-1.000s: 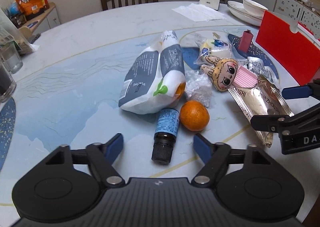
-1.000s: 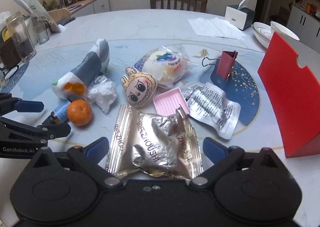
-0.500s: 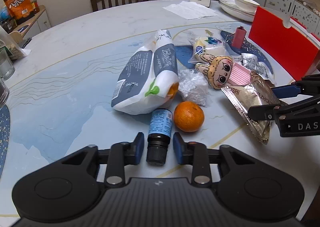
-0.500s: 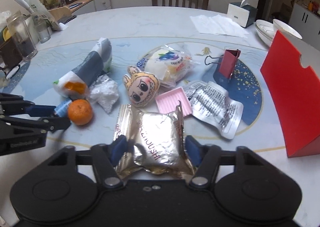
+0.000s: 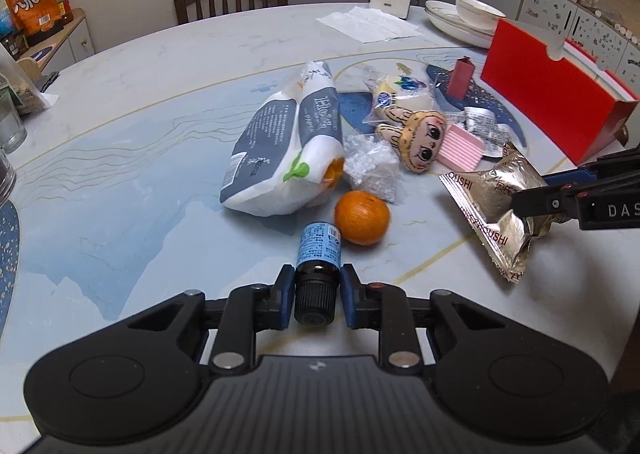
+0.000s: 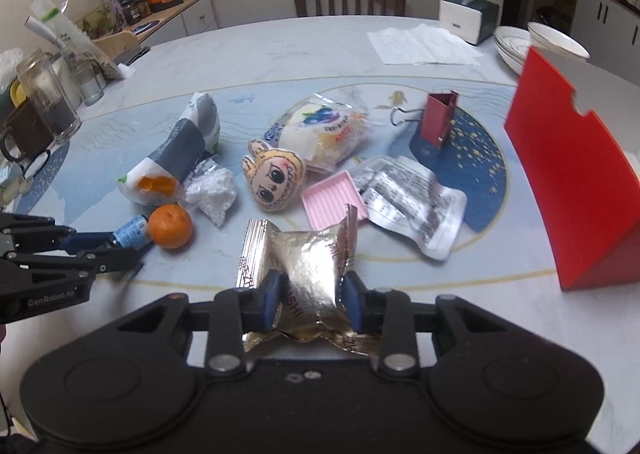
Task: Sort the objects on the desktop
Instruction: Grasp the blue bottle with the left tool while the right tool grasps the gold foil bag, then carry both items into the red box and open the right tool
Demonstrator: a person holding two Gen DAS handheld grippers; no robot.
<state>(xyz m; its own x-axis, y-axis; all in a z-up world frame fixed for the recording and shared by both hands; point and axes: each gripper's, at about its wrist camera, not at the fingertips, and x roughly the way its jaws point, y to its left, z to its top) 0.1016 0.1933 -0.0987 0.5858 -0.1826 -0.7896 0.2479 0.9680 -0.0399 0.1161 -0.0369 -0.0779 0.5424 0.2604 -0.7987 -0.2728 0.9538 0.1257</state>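
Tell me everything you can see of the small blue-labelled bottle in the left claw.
The small bottle looks like dark glass with a blue printed label and a ribbed black screw cap, still on. It points cap-first toward the camera, roughly level. The left claw is shut on the cap and neck, a blue pad on each side. Whether its far end still rests on the table is unclear. The orange sits close by its right; contact cannot be told. Contents are not visible.
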